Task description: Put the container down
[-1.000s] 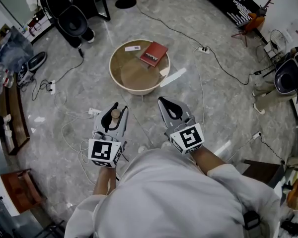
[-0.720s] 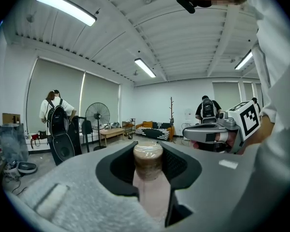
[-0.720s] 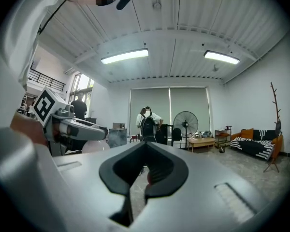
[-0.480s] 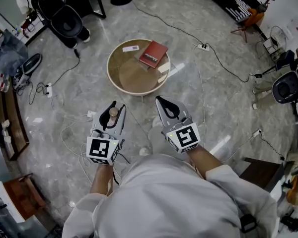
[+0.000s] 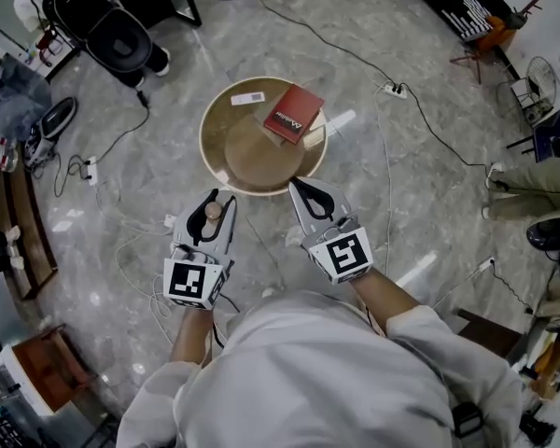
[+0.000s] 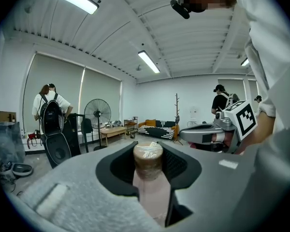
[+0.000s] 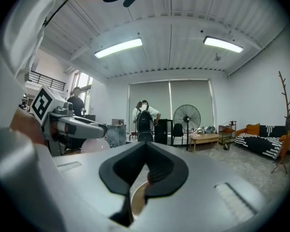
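Left gripper fingers were clamped on the pale pink container with a brown cork-like lid, held in the air over the grey marble floor, near the round wooden surface. Right gripper fingers were closed, empty. 1 red book lay on that surface.

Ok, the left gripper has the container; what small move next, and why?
Probably ease the left gripper forward over the bare near part of the table: the container is clamped in it above the floor, short of the rim, and the book lies farther back.
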